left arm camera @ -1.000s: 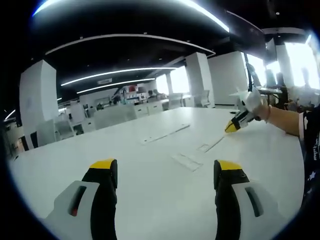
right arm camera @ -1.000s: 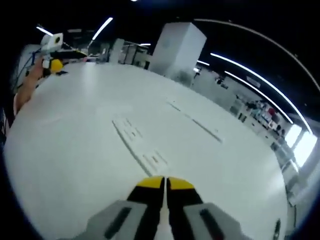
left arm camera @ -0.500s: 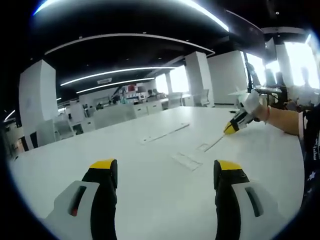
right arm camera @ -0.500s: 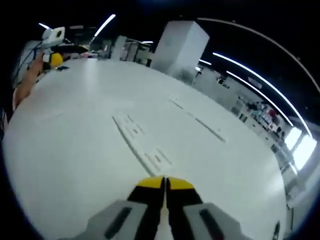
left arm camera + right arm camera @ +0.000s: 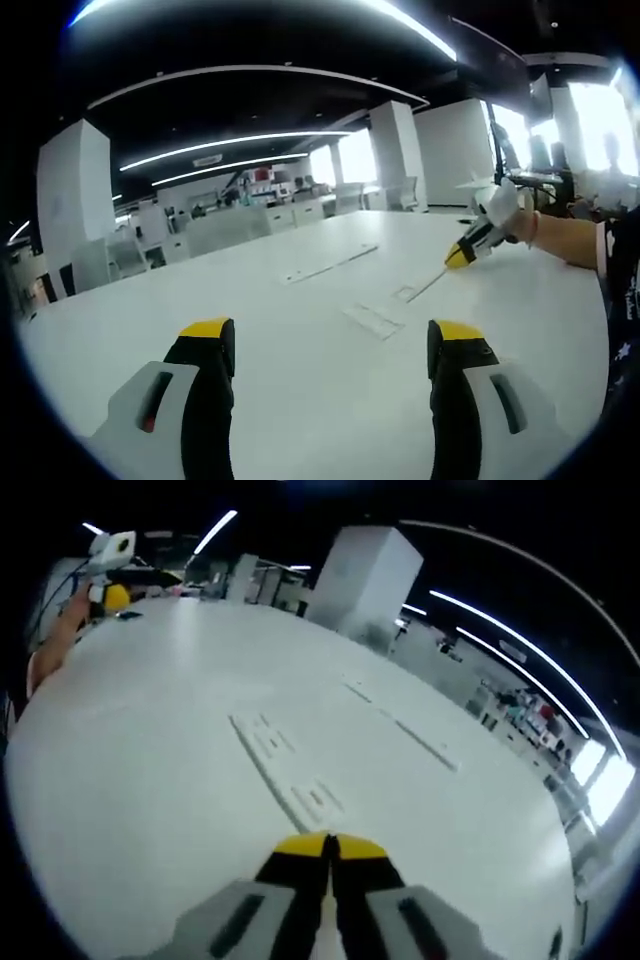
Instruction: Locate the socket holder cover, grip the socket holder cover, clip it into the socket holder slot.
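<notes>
On the white table [image 5: 300,330] lie flat white rectangular plates: one [image 5: 372,321] in front of my left gripper, another [image 5: 408,294] further right. In the right gripper view the same pair show as a near plate [image 5: 315,799] and a far plate [image 5: 263,739] along one line; I cannot tell which is the socket holder cover. My left gripper [image 5: 330,335] hovers open and holds nothing. My right gripper [image 5: 328,845] is shut with nothing between its jaws, pointing down at the near plate; its yellow tip [image 5: 461,255] hangs just above the table.
A long thin white strip [image 5: 330,264] lies further back on the table, also seen as a strip [image 5: 402,727] in the right gripper view. A person's forearm [image 5: 570,240] holds the right gripper. The left gripper [image 5: 108,572] shows far off. Desks and pillars stand behind.
My right gripper has sunk a little toward the table and crept closer to the near plate. The left gripper has stayed still.
</notes>
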Motion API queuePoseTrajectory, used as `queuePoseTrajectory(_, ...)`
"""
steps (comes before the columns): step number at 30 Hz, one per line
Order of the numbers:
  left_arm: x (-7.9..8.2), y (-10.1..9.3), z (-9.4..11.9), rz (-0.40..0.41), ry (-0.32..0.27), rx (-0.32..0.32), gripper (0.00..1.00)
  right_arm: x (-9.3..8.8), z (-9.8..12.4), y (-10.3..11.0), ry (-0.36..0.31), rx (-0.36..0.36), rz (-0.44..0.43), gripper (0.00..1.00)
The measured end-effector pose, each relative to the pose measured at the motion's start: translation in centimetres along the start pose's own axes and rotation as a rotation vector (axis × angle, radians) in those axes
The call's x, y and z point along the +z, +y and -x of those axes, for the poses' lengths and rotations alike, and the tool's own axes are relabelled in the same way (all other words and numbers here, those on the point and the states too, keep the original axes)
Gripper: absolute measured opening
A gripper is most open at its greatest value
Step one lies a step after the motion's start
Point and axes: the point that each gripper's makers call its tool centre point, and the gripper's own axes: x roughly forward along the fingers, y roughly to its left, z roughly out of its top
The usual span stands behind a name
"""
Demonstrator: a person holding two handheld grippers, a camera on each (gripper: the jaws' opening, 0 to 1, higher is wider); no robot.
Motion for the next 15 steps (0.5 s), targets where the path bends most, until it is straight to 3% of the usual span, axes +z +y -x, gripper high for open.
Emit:
queuePoseTrajectory(13, -0.1, -0.1, -0.1, -0.002, 0.006, -0.002, 0.78, 0.2, -0.3, -0.5, -0.003, -0.005, 0.017, 0.04)
queuePoseTrajectory(15, -0.1, -0.1, -0.1, -0.002, 0.007, -0.004, 0.78, 0.3, -0.6, -1.4, -0.004, -0.004, 0.017, 0.04)
